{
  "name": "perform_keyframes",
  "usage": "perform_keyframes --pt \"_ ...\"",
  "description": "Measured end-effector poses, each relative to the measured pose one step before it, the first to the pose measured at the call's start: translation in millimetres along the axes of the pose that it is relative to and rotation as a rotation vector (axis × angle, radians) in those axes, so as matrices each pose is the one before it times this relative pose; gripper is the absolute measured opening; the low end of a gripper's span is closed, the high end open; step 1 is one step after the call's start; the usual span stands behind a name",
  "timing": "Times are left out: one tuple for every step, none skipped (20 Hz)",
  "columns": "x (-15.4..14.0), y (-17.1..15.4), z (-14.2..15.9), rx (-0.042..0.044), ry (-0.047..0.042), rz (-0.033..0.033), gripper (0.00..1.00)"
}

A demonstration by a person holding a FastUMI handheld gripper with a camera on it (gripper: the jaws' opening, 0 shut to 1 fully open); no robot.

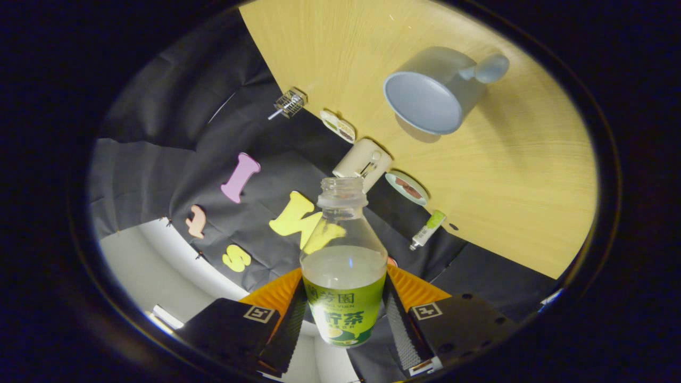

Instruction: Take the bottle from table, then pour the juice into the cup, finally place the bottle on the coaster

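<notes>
Tool (345,314) clamped on uncapped bottle (344,255), cup (432,90) beyond on table (521,186)

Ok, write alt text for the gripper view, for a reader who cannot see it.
The tongs grip an uncapped juice bottle by its green label, one finger on each side, with pale liquid up to the shoulder. Beyond its open mouth, an empty grey-blue cup stands on a light wooden table, with small items along the table's edge.

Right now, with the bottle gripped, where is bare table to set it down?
Gripper is shut on the bottle. The widest bare wood lies on the near side of the cup, out to the table edge. Crowded: the wall-side edge, with wire basket, white box, small dishes and tube.
</notes>
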State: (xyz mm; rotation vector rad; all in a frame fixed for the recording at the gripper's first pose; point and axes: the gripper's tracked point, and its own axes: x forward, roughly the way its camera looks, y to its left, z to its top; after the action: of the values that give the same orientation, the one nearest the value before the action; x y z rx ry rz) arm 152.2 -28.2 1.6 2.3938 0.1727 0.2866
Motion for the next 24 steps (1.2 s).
perform_keyframes --pt "-0.46 2.12 -1.28 0.00184 0.00555 -0.00402 0.78" --pt "0.9 2.67 -2.14 0.00492 0.01067 0.00006 0.78" --pt "0.24 0.8 -1.25 0.00439 0.00795 0.00501 0.78" --pt "-0.46 -0.44 0.31 0.0028 -0.00075 -0.00362 0.78" --pt "-0.71 -3.68 -0.06 0.00013 -0.00007 -0.01313 0.78" --pt "-0.88 -3.43 -2.02 -0.00598 -0.0009 -0.00976 0.78" --pt "-0.93 2.05 -2.62 -0.00995 0.00145 0.00794 0.78" --pt "1.86 1.39 -3.08 -0.01822 0.00533 0.0052 0.78" --pt "0.45 -1.06 -0.63 -0.0255 0.0061 -0.00328 0.78" --pt "2.84 -4.24 -0.96 -0.02999 0.00478 -0.0053 0.78" --pt "1.67 -5.12 -1.74 -0.03167 0.00261 -0.01672 0.78" --pt "0.61 -5.37 1.56 -0.03457 0.00123 -0.00939 0.78" --pt "-0.14 -1.77 2.78 -0.04431 -0.00809 -0.00232 0.78" --pt "0.84 -3.58 3.0 -0.06306 -0.00815 -0.00496 0.78" --pt "0.66 -6.57 1.04 -0.07895 -0.00381 -0.01434 0.78" --pt "0.02 -11.33 1.85 -0.08739 -0.00399 -0.03591 0.78" --pt "-3.01 -10.46 3.06 -0.09229 -0.00653 -0.04381 0.78" --pt "0.28 -12.19 2.97 -0.09261 -0.00539 -0.04737 0.78" --pt "1.15 -9.59 -0.65 -0.0816 -0.00556 -0.04181 0.78" --pt "0.7 -8.44 0.09 -0.06631 -0.00216 -0.02644 0.78" --pt "-0.38 -4.05 -0.3 -0.05091 -0.00367 -0.01759 0.79" --pt "0.23 -5.29 0.01 -0.04137 -0.00164 -0.01505 0.78" --pt "-0.77 -5.77 0.53 -0.03274 -0.01151 -0.01682 0.79" --pt "1.47 -5.03 0.55 -0.03316 -0.00921 -0.01737 0.78"
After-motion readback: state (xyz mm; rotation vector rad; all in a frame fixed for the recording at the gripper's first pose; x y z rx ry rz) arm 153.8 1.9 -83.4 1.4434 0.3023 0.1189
